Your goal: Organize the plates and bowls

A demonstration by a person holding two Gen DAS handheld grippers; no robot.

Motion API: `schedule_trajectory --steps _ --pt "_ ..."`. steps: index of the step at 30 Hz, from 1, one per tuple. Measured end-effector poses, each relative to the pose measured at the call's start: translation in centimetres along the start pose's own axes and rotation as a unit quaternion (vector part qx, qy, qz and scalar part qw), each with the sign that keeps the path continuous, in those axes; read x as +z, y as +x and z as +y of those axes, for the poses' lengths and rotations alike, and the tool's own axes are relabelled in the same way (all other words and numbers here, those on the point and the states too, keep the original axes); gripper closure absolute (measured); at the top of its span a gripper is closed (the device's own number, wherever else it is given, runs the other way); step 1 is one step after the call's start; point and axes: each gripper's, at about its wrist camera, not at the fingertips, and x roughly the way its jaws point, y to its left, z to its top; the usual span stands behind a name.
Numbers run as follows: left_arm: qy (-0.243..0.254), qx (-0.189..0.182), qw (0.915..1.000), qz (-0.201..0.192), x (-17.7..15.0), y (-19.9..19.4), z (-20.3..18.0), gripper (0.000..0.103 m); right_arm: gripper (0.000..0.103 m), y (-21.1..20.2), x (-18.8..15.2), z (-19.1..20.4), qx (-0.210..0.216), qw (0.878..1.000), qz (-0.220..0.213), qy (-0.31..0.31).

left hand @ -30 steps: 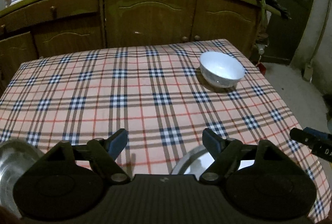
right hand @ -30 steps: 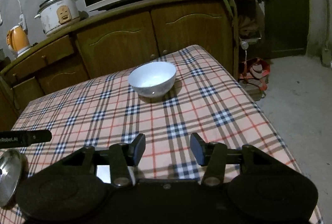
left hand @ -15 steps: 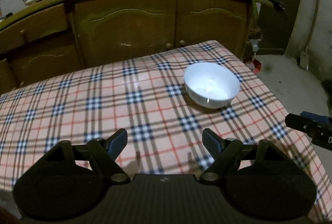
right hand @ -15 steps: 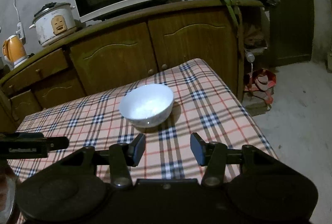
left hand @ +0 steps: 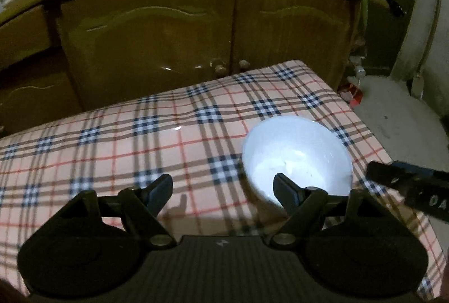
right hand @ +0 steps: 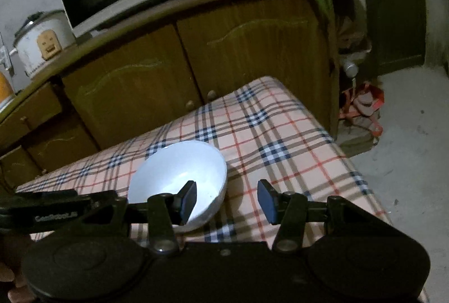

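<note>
At the bottom of each frame, the left gripper (left hand: pixel 223 189) and right gripper (right hand: pixel 226 199) are standing parted and holding nothing. The white bowl (right hand: pixel 179 176) is sitting upright at lower centre on the checked tablecloth (right hand: pixel 280 134), mouth up, round, showing no long axis. Risk: a finger (right hand: pixel 188 199) striking the rim could be tipping it.

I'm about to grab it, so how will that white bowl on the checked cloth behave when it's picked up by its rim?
The white bowl looks glossy and stiff, probably ceramic, so the rim may slip between pads and could chip if dropped. Its rounded sides suggest it may rock or tip if pushed. It looks empty, so likely fairly light.
</note>
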Motion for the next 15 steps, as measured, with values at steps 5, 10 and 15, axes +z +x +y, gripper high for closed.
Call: schedule_trajectory --steps 5,10,15 --pt "0.005 0.008 0.9997 0.021 0.7 3.6 -0.4 0.032 0.043 4.2 0.0 0.1 -0.006 0.999 0.031 0.007" --pt "-0.004 -0.007 0.9987 0.050 0.6 6.8 -0.3 0.042 0.043 7.2 -0.4 0.2 -0.010 0.999 0.050 0.009" --pt "-0.022 -0.040 0.9985 0.030 0.7 7.7 -0.2 0.056 0.058 9.3 -1.0 0.2 0.002 0.998 0.055 0.023"
